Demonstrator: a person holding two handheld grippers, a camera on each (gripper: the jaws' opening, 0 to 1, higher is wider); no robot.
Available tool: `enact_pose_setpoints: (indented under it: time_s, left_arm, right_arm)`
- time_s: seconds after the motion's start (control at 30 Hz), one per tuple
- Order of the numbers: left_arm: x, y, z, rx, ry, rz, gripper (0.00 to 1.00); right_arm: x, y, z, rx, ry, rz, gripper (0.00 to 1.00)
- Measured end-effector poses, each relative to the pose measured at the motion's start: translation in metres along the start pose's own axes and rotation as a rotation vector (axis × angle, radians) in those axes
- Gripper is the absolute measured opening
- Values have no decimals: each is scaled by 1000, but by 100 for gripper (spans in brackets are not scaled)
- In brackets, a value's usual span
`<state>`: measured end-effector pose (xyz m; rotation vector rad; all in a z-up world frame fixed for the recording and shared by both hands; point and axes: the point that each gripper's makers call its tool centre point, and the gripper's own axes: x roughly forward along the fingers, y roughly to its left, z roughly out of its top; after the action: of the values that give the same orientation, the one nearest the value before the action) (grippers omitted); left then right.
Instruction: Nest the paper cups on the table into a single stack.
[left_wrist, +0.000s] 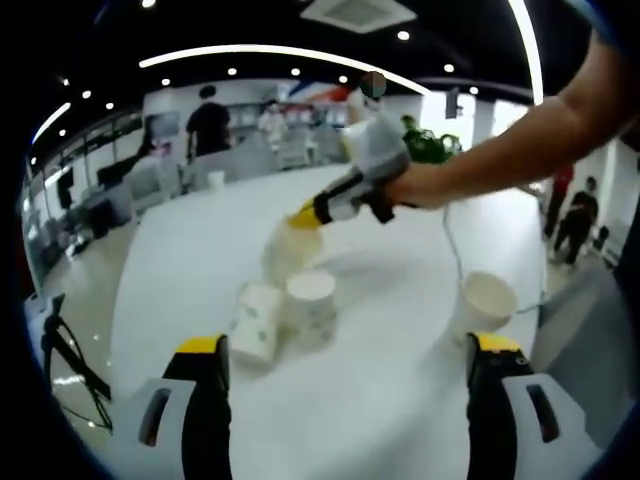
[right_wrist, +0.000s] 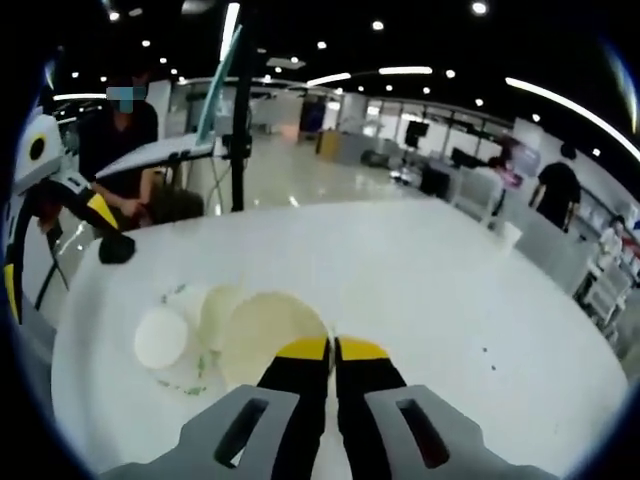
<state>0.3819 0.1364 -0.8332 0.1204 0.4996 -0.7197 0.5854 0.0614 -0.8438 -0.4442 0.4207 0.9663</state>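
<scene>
The right tool (left_wrist: 305, 216) is clamped on the rim of a paper cup (left_wrist: 289, 250), held tilted above two upright cups (left_wrist: 311, 305) on the white tabletop (left_wrist: 380, 390). The left tool (left_wrist: 345, 352) hovers with its jaws wide apart, and another cup (left_wrist: 484, 302) stands well off by itself.

Your left gripper (left_wrist: 345, 385) holds its jaws wide apart, low over the white table (left_wrist: 400, 300). Your bare right arm (left_wrist: 520, 140) reaches across above the table, and your right gripper (right_wrist: 333, 350) has its jaws pressed together.
</scene>
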Motion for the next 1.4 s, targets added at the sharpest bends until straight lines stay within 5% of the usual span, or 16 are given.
enact_pose_setpoints:
  time_s: [0.6, 0.9, 1.4]
  left_arm:
    - [-3, -1, 6, -3, -27, -1, 96]
    - [-12, -5, 6, -12, -32, 6, 96]
    - [-3, -12, 15, 10, -36, 1, 96]
  right_arm:
    - [-42, -27, 26, -81, 121, 29, 0]
    - [-70, -45, 31, -27, 211, 71, 0]
    - [-98, -81, 47, -53, 329, 116, 0]
